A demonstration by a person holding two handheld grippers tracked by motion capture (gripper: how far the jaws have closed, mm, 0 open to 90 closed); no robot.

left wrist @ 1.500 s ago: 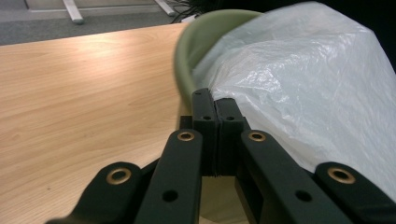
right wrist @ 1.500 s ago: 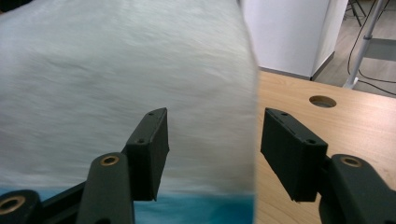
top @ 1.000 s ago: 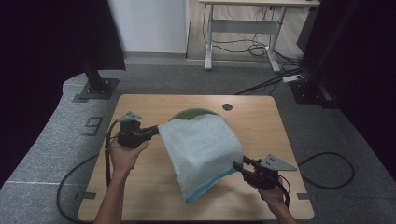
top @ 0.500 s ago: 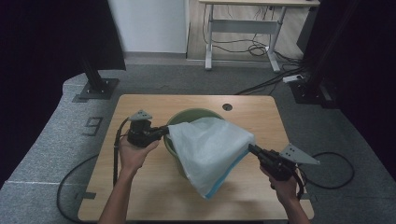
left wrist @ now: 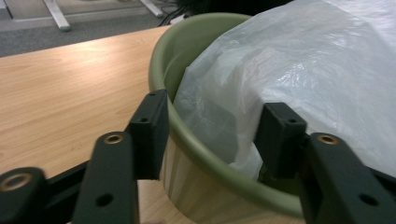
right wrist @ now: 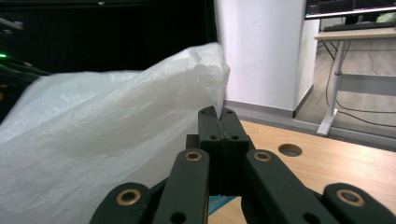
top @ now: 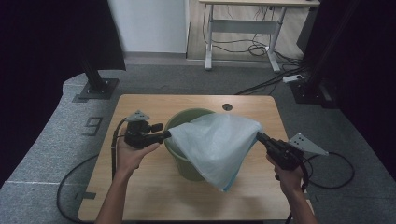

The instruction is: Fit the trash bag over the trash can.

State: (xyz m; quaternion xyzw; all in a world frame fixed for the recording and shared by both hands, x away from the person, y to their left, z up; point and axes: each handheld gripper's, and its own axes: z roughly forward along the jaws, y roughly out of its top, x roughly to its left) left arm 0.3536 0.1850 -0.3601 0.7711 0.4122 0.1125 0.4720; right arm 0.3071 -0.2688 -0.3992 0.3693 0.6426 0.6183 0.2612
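- One green bucket stands upright near the middle of the single wooden table.
- One thin white plastic bag drapes over the bucket's mouth and right side; its lower corner hangs down in front of the bucket toward the tabletop.
- Two grippers are in use, one in each hand.
- The left gripper sits at the bucket's left rim. In the left gripper view its jaws stand apart and have just been opening; the rim and a fold of the bag lie between them, and the pads do not press on either.
- The right gripper is held above the table to the right of the bucket. In the right gripper view its jaws are pressed together on a pinched corner of the bag, which stretches taut from that point back over the bucket.
- One round hole sits in the tabletop beyond the bucket.
- Two black cables trail from the grippers, one off the table's left side, one off its right.
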